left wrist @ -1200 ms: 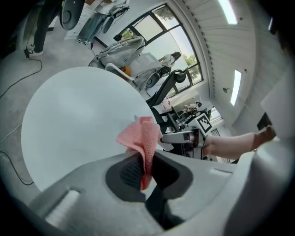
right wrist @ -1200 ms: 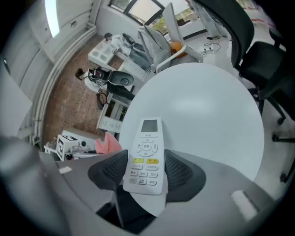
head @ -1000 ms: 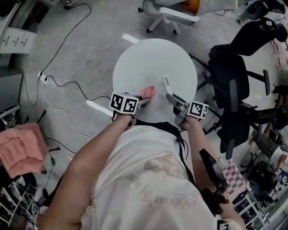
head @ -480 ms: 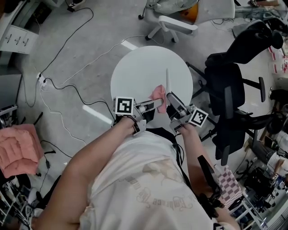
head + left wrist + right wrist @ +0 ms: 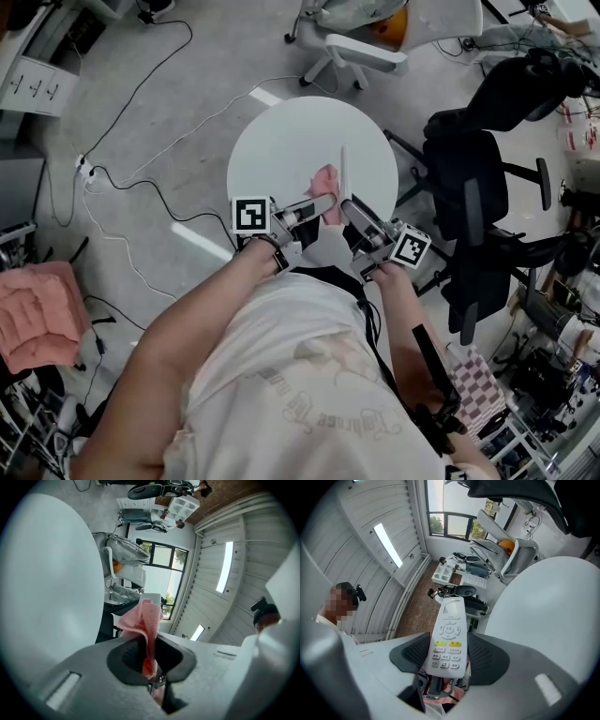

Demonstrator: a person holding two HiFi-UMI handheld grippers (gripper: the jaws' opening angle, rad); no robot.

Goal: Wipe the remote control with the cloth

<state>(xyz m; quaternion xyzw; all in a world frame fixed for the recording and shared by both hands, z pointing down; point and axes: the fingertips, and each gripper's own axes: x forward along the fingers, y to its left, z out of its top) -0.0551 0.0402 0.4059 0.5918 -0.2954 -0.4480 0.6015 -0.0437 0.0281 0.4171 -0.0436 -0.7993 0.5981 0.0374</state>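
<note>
Cloth (image 5: 143, 618) just beside remote control (image 5: 449, 634) (both gripped, above table (image 5: 281, 141)).

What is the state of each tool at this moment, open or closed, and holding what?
The left tool is closed on the pink cloth.
The right tool is closed on the white remote control.

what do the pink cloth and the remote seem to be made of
Cloth: looks like soft, matte woven fabric; a fine grid texture shows and it crumples into folds. Remote: likely hard white plastic, smooth with a slight sheen; its buttons may be rubber, hard to tell.
</note>
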